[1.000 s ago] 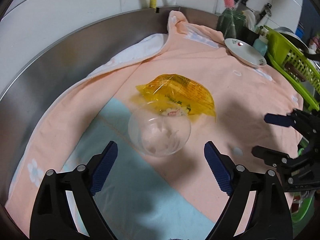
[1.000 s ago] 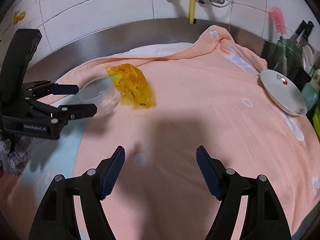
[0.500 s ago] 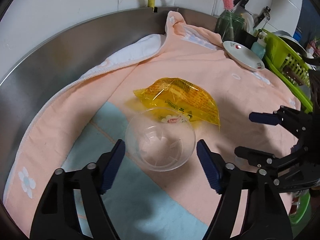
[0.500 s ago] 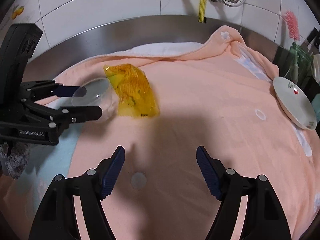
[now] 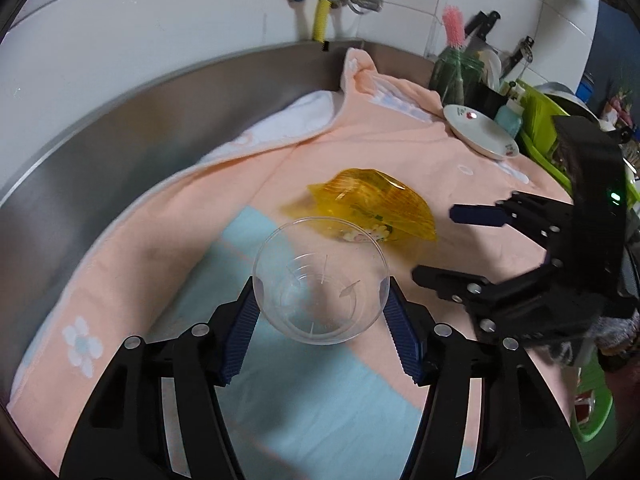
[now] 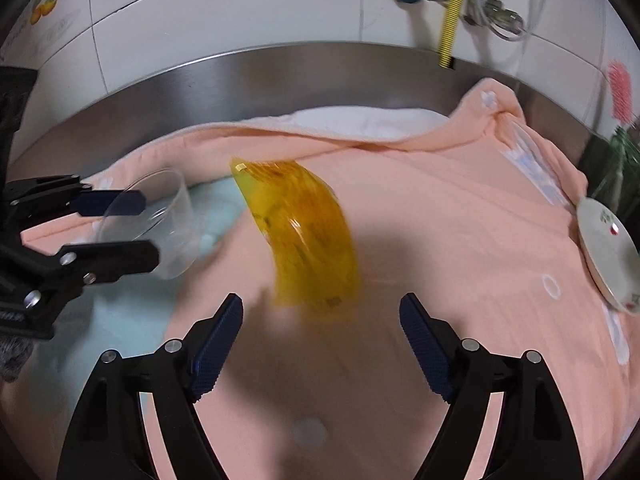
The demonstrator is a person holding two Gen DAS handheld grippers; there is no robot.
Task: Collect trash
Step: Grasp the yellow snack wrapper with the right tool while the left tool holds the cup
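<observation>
The left claw (image 5: 320,312), open wide a second ago, is now gripping the clear plastic cup (image 5: 320,280), which is holding nothing visible. The right claw (image 6: 320,328) is advancing with jaws spread toward the yellow wrapper (image 6: 304,232). The wrapper is lying on the peach towel (image 6: 440,240), just beyond the cup, with a white plate (image 6: 604,248) resting near the towel's right edge.

We see a clear plastic cup (image 5: 320,280) lying on its side, mouth toward the left wrist camera. Just beyond it lies a crumpled yellow wrapper (image 5: 376,208), blurred and perhaps touching the cup's rim.
</observation>
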